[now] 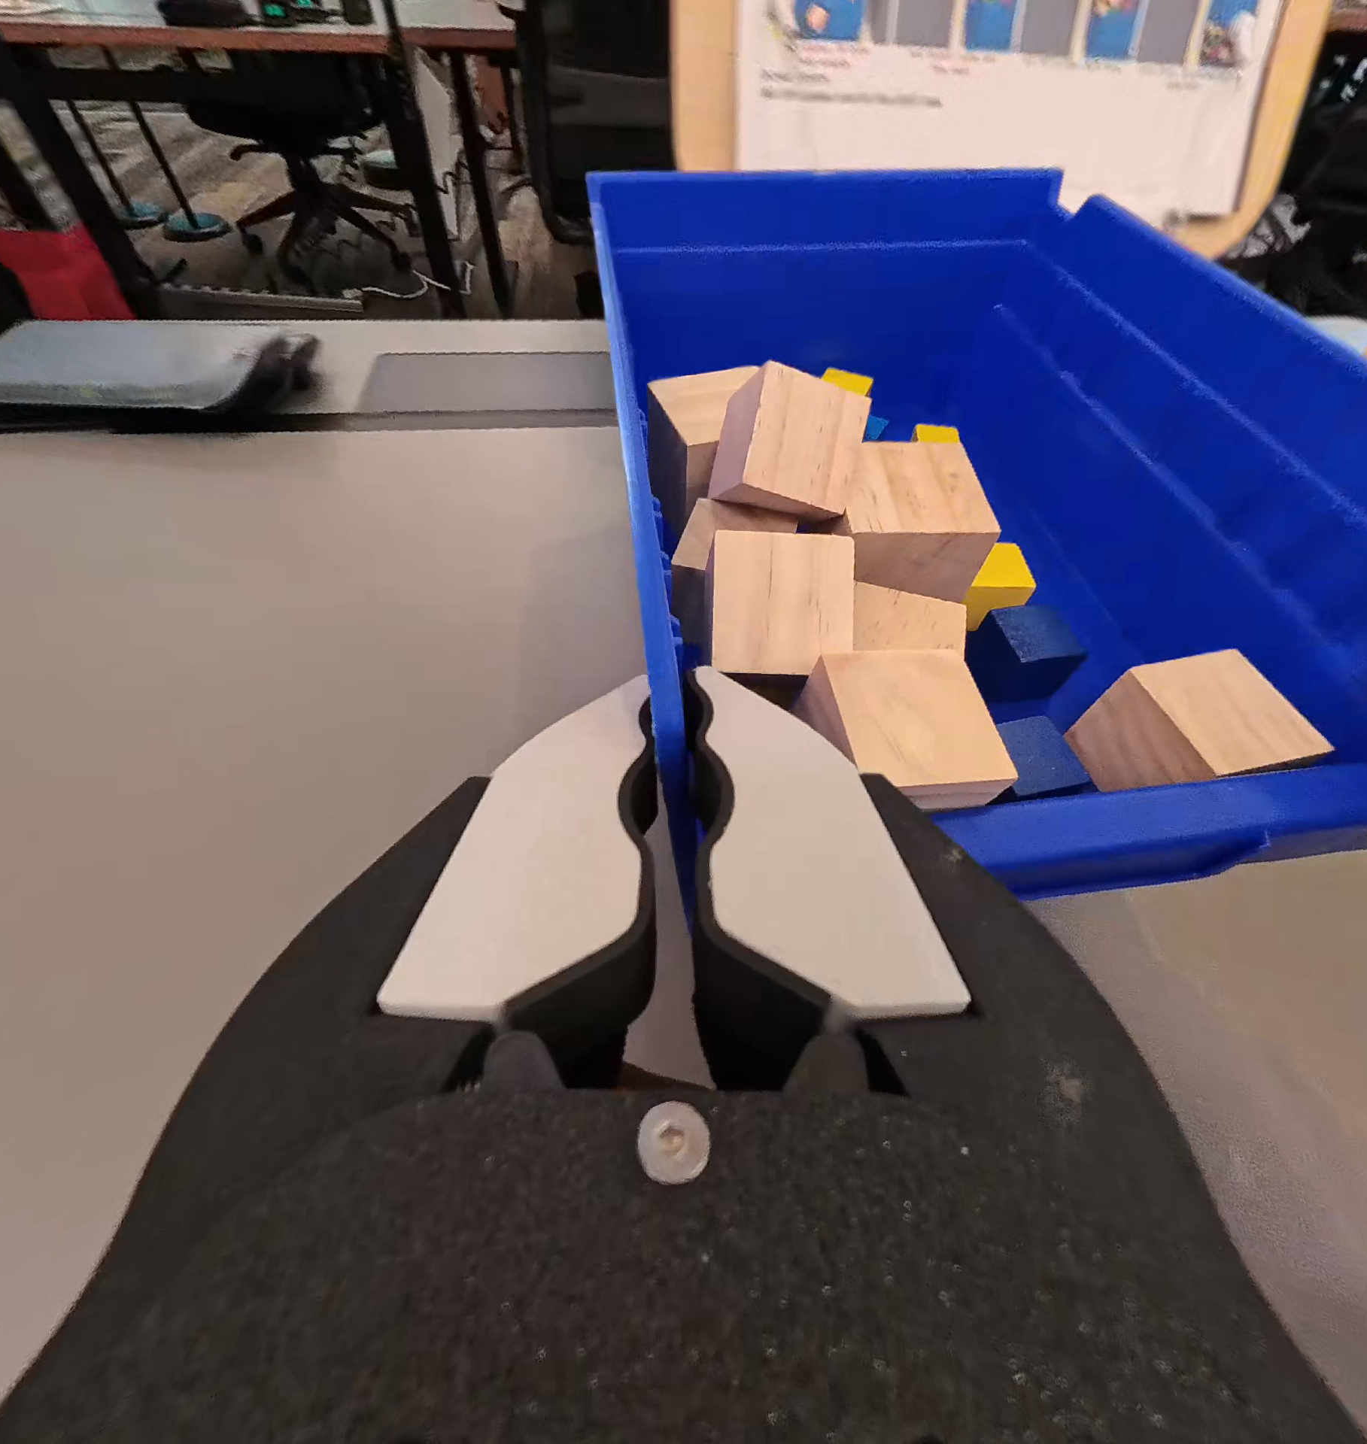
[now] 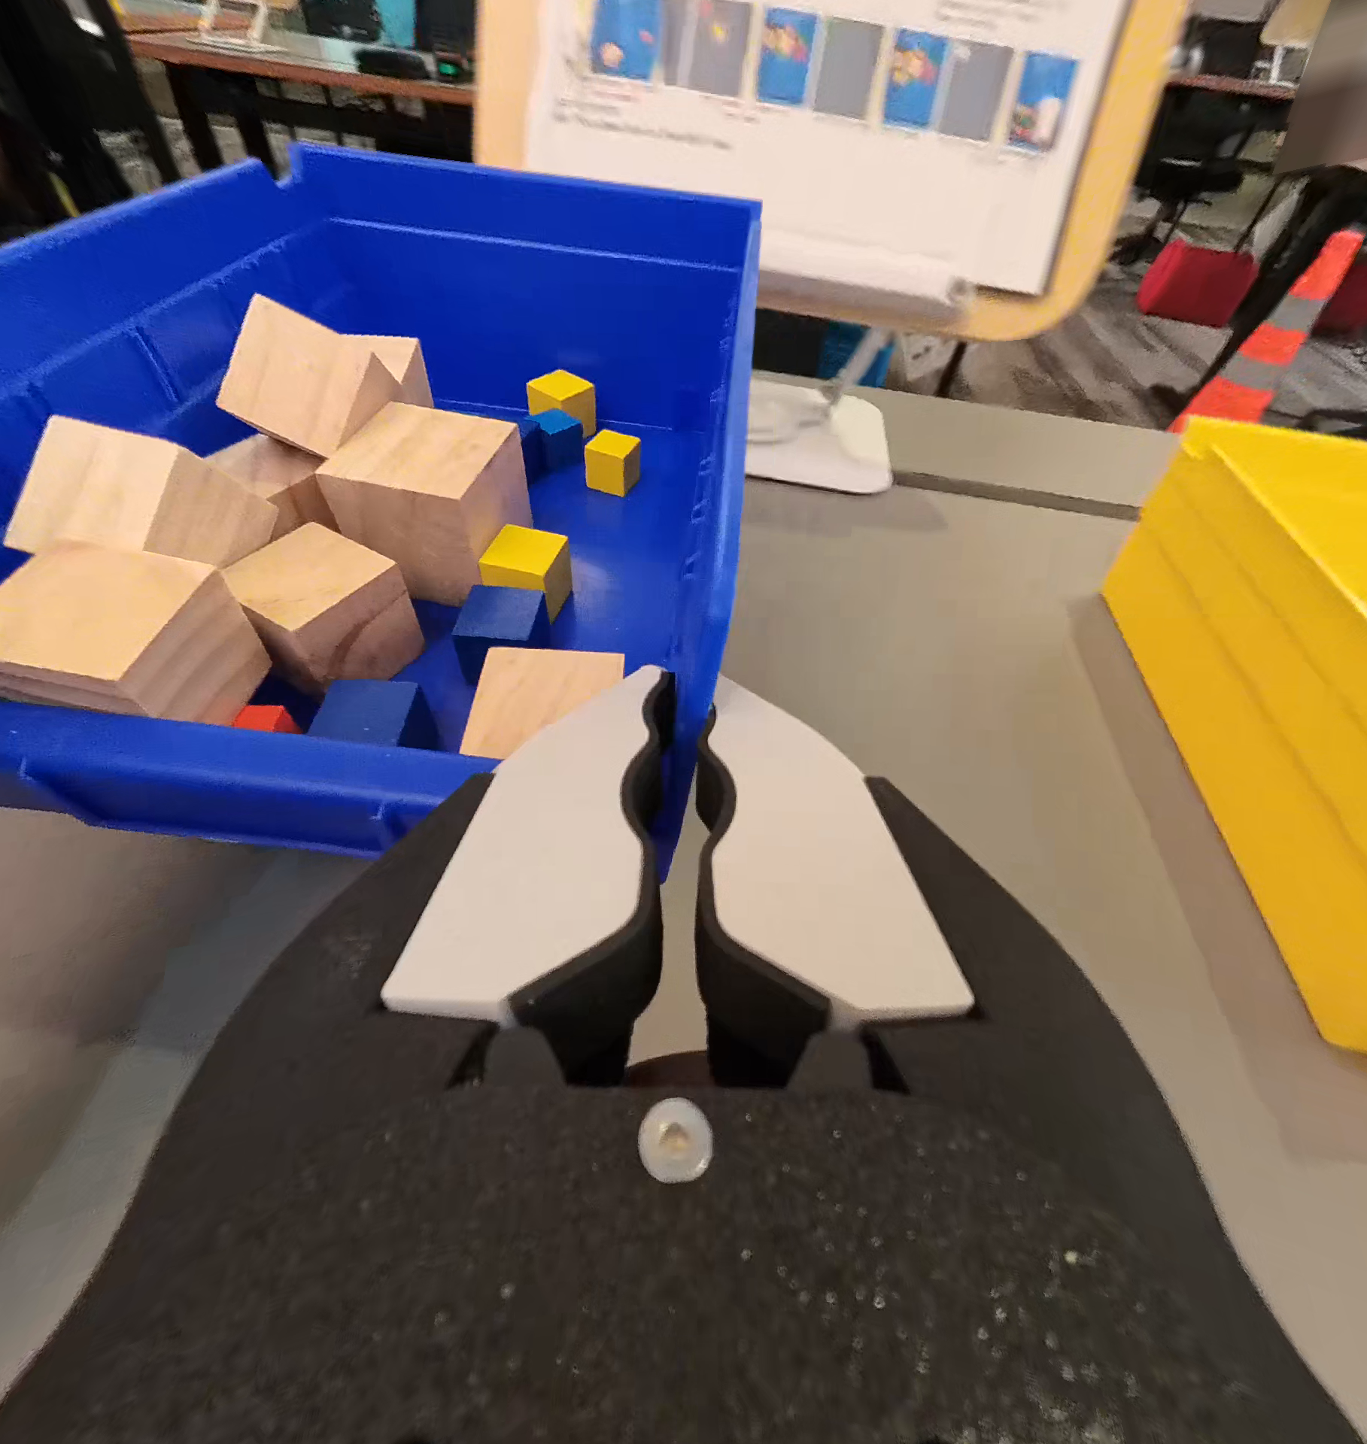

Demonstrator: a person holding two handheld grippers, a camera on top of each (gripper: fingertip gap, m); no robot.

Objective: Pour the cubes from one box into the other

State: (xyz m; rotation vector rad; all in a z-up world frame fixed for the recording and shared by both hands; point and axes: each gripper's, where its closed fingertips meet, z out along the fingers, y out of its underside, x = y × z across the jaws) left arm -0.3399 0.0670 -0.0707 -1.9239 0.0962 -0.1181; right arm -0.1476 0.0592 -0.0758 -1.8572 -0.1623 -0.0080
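A blue box (image 1: 1180, 437) holds several large plain wooden cubes (image 1: 782, 602) and small yellow and blue cubes. My left gripper (image 1: 671, 695) is shut on the box's left wall near its front corner. The same blue box (image 2: 508, 258) shows in the right wrist view, with wooden cubes (image 2: 422, 477), small yellow, blue and one red cube. My right gripper (image 2: 688, 695) is shut on its right wall. The box looks tilted and lifted off the grey table. A yellow box (image 2: 1290, 648) stands to the right on the table; its inside is hidden.
A board with a printed sheet (image 2: 821, 141) stands on a white base (image 2: 828, 445) behind the blue box. A grey folded cloth (image 1: 133, 367) lies at the far left of the grey table (image 1: 273, 625). Desks and chairs stand beyond the table.
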